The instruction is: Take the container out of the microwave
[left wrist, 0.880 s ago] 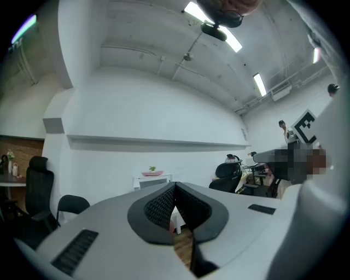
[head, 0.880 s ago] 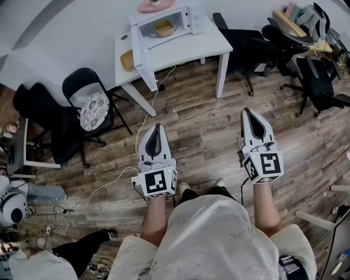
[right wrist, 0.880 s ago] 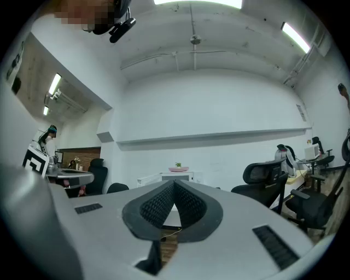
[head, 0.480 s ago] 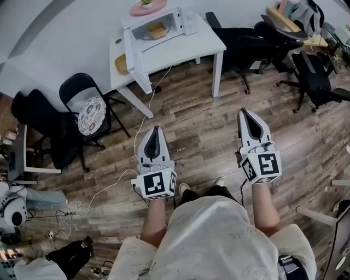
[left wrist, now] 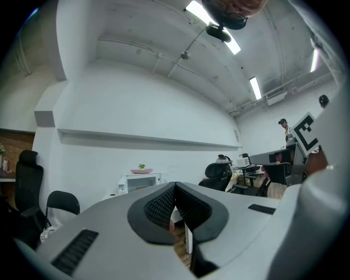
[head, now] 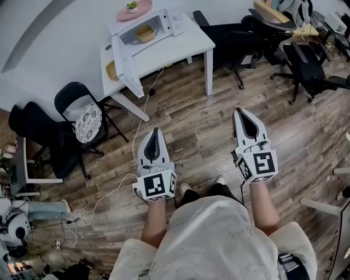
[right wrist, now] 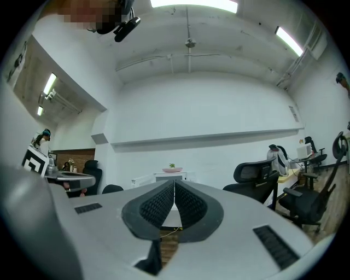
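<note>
Person standing well back from table (head: 180, 46); approach step barely starting, I reckon. Container (head: 144, 34) sitting inside microwave (head: 164, 24), door (head: 124, 63) hanging open. Left gripper (head: 155, 131), right gripper (head: 241, 112) both pinched together, gripping nothing. Next move calling for walking closer, spreading jaws, reaching in.

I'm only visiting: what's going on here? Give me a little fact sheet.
Microwave: on white table, door open
Container: yellow, inside the microwave
Left tongs: shut, empty, held over the floor, short of the table
Right tongs: shut, empty, also short of the table
On top of microwave: pink plate
</note>
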A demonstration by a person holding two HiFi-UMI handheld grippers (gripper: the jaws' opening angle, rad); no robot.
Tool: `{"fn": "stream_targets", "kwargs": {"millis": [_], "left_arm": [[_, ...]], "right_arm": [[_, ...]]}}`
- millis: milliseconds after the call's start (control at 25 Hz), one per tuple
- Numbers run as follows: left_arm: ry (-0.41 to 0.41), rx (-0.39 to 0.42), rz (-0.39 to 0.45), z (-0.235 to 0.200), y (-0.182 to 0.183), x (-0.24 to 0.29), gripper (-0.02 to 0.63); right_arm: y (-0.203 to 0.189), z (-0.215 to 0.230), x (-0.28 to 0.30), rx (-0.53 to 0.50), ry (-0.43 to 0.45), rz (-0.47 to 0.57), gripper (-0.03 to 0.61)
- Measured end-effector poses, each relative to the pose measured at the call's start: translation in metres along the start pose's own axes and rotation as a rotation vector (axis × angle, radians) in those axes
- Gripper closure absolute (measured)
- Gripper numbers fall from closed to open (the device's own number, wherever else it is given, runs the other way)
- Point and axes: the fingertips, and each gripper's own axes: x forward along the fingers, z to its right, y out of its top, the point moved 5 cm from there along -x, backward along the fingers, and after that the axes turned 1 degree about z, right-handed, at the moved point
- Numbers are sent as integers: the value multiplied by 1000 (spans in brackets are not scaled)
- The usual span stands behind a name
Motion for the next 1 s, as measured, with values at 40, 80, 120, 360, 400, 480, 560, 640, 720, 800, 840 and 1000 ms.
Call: {"fn": "stream_targets", "kwargs": {"millis": [40,80,120,360,400,480,560,640,720,800,840,1000], "left_arm": [[-4,0,0,0,0,0,606],[-7,-1,-1,1,0,1,606],[-11,-1,0,1,0,1,606],[-27,0,1,3,-1,3,606],[-28,0,1,3,-1,4,606],[-29,1,-2,4,-2,5,606],[-30,2,-7,7,-3,9,606],[-34,2,-10,12,-5,12,606],[-37,5,-10,16,-5,16,606],[-37,8,-10,21,-6,19,606],[-38,9,-11,24,-6,21,606],[-37,11,-16,37,-8,30,606]], "right_arm": [[0,0,-1,-4,-5,0,560],[0,0,-2,-8,-9,-1,560],[0,0,-2,-11,-10,-1,560],[-2,0,-5,-30,-38,1,432],[-2,0,-5,-34,-44,1,421],[-3,3,-5,-40,-55,-2,397],[-4,8,-5,-41,-62,-7,370],[-4,12,-5,-38,-63,-9,370],[-5,16,-3,-33,-55,-10,371],[-7,21,-3,-36,-46,-16,371],[-8,24,-3,-40,-43,-21,371],[-11,43,-6,-41,-51,-29,371]]}}
